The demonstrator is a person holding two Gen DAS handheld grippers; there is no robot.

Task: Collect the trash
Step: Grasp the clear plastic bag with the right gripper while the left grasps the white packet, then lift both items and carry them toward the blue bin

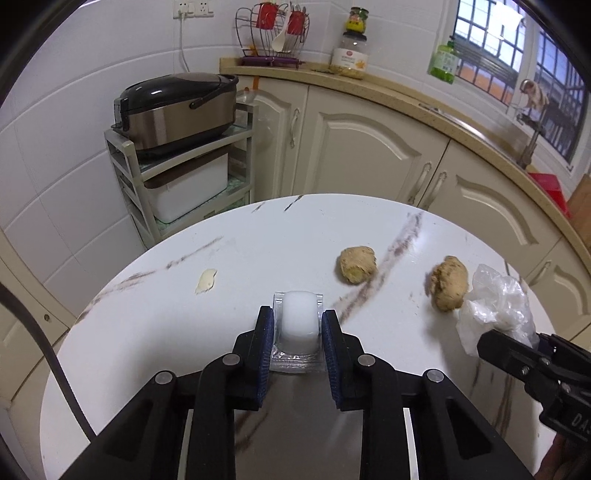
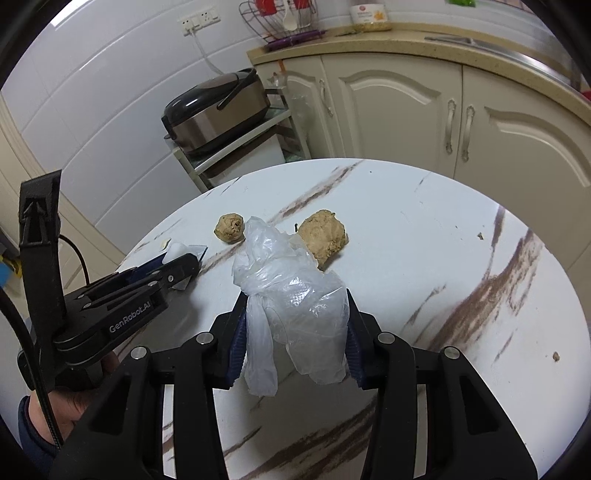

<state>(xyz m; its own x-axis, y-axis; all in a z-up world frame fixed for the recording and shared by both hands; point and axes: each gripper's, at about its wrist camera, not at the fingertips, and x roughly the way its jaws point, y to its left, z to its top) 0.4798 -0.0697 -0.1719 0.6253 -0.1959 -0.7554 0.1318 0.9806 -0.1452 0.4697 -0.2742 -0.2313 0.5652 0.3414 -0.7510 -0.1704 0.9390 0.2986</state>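
Note:
My left gripper (image 1: 298,320) is shut on a small clear plastic cup with a white inside (image 1: 299,320), held over the round marble table (image 1: 147,332). My right gripper (image 2: 295,328) is shut on a crumpled clear plastic bag (image 2: 291,291); the bag also shows in the left wrist view (image 1: 495,306). Two brown crumpled paper balls lie on the table, one smaller (image 1: 357,264) (image 2: 229,228) and one larger (image 1: 447,282) (image 2: 323,236), just beyond the bag. A small pale scrap (image 1: 206,280) lies at the left of the table.
A rice cooker (image 1: 177,107) sits on a shelf rack (image 1: 184,177) behind the table. Cream cabinets (image 1: 369,140) and a counter with a dish rack (image 1: 273,33) and jars (image 1: 351,55) run along the back. Small crumbs (image 2: 555,356) lie at the table's right.

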